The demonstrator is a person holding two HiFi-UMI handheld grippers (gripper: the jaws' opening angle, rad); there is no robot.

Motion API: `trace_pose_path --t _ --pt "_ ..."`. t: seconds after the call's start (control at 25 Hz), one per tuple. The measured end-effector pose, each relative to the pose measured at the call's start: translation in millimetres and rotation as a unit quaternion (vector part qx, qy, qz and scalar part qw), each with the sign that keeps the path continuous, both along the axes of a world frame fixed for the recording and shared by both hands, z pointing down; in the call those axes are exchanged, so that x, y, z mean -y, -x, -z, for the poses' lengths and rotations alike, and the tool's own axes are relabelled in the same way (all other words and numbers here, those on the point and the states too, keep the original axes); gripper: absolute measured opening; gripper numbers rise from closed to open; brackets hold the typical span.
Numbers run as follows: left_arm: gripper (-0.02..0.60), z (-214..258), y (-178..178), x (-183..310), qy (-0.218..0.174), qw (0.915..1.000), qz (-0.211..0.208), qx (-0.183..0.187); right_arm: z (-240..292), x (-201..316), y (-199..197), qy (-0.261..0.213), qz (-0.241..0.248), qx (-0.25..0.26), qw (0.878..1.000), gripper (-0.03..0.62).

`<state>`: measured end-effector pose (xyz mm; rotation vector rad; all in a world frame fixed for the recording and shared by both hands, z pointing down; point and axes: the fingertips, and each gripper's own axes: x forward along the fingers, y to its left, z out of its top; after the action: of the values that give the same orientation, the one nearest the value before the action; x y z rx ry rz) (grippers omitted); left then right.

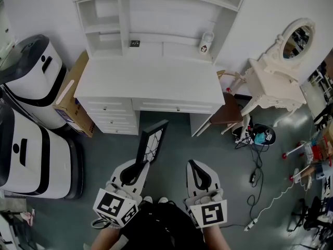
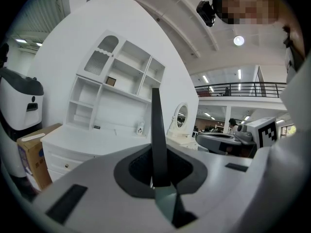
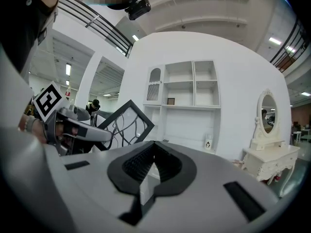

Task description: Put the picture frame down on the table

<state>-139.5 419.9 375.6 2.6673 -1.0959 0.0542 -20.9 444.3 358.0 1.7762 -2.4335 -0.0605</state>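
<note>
The left gripper (image 1: 139, 163) is clenched on the picture frame (image 1: 153, 138), gripping it by its lower part. The frame stands up out of the jaws and leans away toward the far right. In the left gripper view it shows edge-on as a thin dark blade (image 2: 157, 130) rising from between the closed pads. In the right gripper view the same frame (image 3: 122, 124) shows its face: a black rim around a pale panel crossed by dark curving lines, tipped so that one corner points up.

The frame is in the air over the grey floor, on the near side of the white desk (image 1: 151, 82) and not resting on it. In the head view its top end reaches about level with the desk's front drawers.

The right gripper (image 1: 194, 164) is level just to the right of the left one, apart from the frame. Its jaws are closed together (image 3: 149, 163) with nothing between them.

On the far side of the desk top, under the white hutch (image 1: 156, 14), stands a small bottle (image 1: 206, 41). A cardboard box (image 1: 78, 95) leans against the desk's left side. A white vanity table with an oval mirror (image 1: 278, 79) stands to the right.
</note>
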Motion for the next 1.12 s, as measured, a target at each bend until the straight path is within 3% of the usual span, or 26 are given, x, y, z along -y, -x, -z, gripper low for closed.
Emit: trace_pose_path --t 0.64,0.92,1.12 --pt "0.034 -6 29 -1 -0.007 0.9996 -0.027 -0.01 -2 -11 28 0.005 -0.032 -0.004 0.999 0.002" --pt "0.034 -3 30 4 -0.006 0.9995 -0.031 -0.008 -1 -12 26 -0.001 -0.04 -0.004 0.999 0.002" --pt "0.034 -4 28 16 0.0 0.9996 -0.027 -0.006 -7 3 22 0.019 -0.043 -0.008 0.999 0.002"
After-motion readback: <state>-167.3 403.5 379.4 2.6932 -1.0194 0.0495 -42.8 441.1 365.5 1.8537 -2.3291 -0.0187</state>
